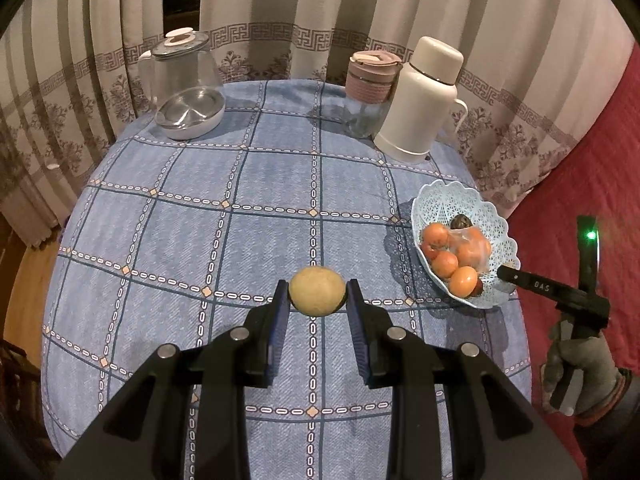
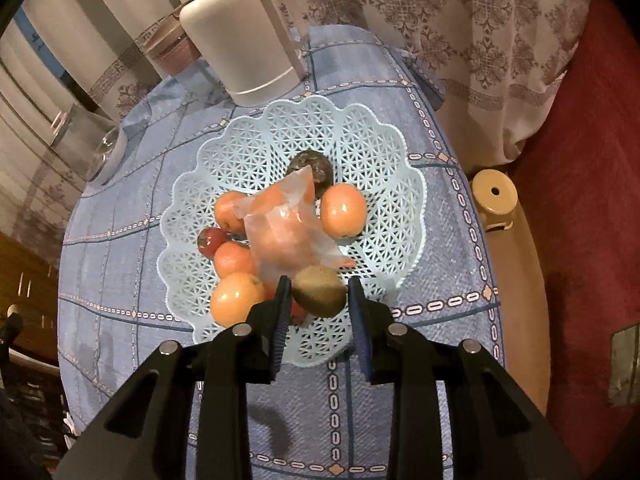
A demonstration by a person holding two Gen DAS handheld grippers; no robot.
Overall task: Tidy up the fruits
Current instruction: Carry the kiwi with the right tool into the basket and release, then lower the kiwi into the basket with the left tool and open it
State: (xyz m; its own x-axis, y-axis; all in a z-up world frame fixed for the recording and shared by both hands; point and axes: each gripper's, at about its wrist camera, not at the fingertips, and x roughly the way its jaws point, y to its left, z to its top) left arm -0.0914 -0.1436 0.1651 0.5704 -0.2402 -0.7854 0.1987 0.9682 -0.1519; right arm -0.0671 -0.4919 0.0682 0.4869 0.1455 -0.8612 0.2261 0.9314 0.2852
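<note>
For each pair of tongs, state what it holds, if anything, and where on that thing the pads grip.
Left tongs: a tan round fruit, gripped at its two sides. Right tongs: a brownish-green fruit over the basket, likewise by its sides.

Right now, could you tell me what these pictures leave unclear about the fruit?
- Right wrist view: the plastic bag veils the fruit inside.
- Same view: the right gripper and kiwi hide the basket beneath.
- Left wrist view: basket fruit too small to identify.
</note>
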